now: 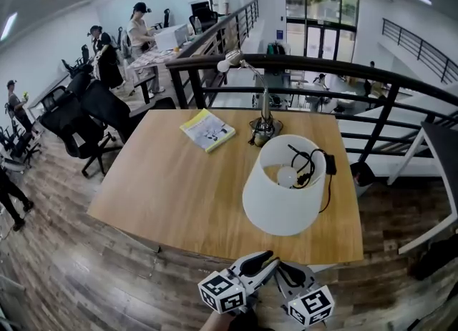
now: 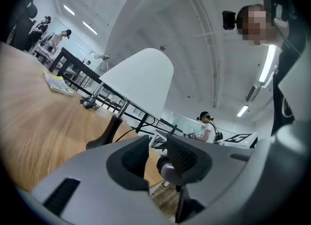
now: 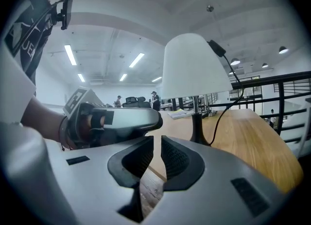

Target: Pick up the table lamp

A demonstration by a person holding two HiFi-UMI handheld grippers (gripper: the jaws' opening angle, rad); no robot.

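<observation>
The pick-up hasn't really begun; this looks like the reach-in. The table lamp point(image 1: 283, 195) stands upright close to the desk's point(image 1: 164, 194) near edge, over toward the right corner. Its black cord point(image 1: 309, 165) is draped into the top of the white shade. Both tools hang just off that near edge, apart from the lamp. The left gripper point(image 2: 158, 152) has its fingers apart with nothing between them. The right gripper point(image 3: 155, 152) has its fingers together, also on nothing.

I'd say the next move is to bring the parted left fingers in under the shade to the dark stem and close there. The right one must open before it can steady anything, and the loose cord needs watching.

Counting up: two grippers and one desk. There are two lamps, the shaded one and a slim metal lamp point(image 1: 264, 128) at the far edge. One booklet point(image 1: 207, 130) lies beside it.
</observation>
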